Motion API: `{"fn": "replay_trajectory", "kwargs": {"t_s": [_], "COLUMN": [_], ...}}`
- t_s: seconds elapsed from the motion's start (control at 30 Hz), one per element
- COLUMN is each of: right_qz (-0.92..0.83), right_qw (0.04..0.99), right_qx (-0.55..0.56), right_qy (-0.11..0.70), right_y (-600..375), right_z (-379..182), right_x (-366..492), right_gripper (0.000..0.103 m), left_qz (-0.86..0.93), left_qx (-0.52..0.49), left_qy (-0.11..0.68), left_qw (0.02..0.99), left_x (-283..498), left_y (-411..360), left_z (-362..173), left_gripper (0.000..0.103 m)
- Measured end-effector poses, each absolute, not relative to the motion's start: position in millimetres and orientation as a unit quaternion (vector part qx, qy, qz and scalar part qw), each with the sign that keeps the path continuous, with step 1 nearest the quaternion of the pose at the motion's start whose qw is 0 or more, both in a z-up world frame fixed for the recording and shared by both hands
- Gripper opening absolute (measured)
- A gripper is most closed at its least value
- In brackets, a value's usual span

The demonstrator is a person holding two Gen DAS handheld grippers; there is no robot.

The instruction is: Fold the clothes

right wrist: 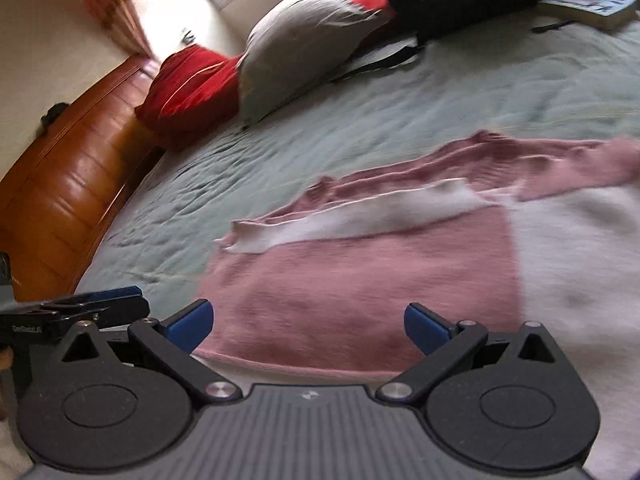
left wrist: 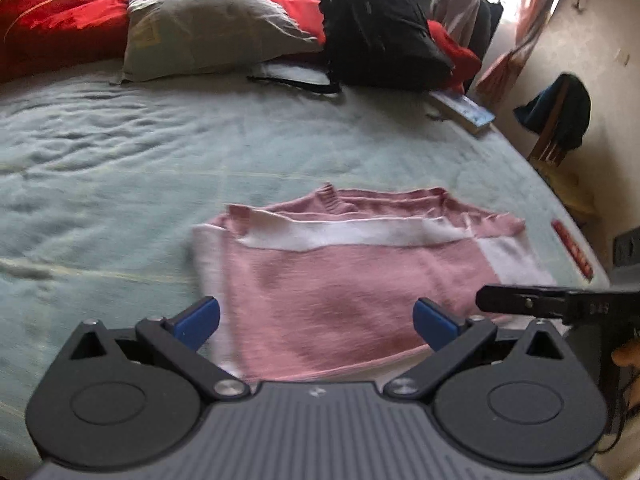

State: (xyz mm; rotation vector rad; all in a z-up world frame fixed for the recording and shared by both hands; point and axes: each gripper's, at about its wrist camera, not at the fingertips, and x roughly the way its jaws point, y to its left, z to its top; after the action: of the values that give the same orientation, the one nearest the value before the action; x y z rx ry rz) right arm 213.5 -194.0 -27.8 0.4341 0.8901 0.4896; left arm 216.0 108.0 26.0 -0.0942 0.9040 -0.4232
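Left tongs (left wrist: 316,322): spread wide, blue pads far apart, nothing held. Positioned above the near hem of the sweater (left wrist: 340,280), not touching the fabric as far as visible.

Right tongs (right wrist: 308,324): likewise spread wide, empty, poised over the near edge of the same garment. Seen side-on at the right margin of the left wrist view; the left tongs appear in turn at the left margin of the right wrist view, so both sit side by side, near each other.

Sweater: pink knit with white panels, lying flat on the bed (left wrist: 120,160), towards its near edge. Partly folded: a white sleeve (left wrist: 360,234) laid across the chest as a horizontal band, just below the neckline. A white panel exposed on the right side, a narrow white strip along the left edge. Bottom hem closest to both tongs. Some motion blur in both views; fine fabric detail not readable.

Bed: pale green cover, wrinkled. At the head end, well apart from the sweater: grey pillow (left wrist: 212,24), red cushion (left wrist: 52,12), black backpack (left wrist: 376,28), and a book (left wrist: 464,114) near the right edge. Wooden bed frame (right wrist: 68,184) along the far side in the right wrist view.
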Motion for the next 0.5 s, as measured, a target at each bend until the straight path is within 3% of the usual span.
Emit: {"fn": "replay_trajectory", "kwargs": {"t_s": [0.13,0.5], "right_qz": [0.238,0.250], "right_qw": [0.845,0.830], "right_qx": [0.208,0.213], "right_qy": [0.432,0.451], "right_y": [-177.0,-138.0], "right_z": [-33.5,-48.7], "right_x": [220.2,238.9], "right_gripper": [0.103,0.103], "left_qz": [-0.224,-0.224], "left_qx": [-0.070,-0.117], "left_qy": [0.434,0.473], "left_qw": [0.870,0.844], "left_x": [226.7,246.7], "left_y": [137.2,147.0], "left_z": [37.4,-20.4], "left_gripper": [0.102,0.102]}}
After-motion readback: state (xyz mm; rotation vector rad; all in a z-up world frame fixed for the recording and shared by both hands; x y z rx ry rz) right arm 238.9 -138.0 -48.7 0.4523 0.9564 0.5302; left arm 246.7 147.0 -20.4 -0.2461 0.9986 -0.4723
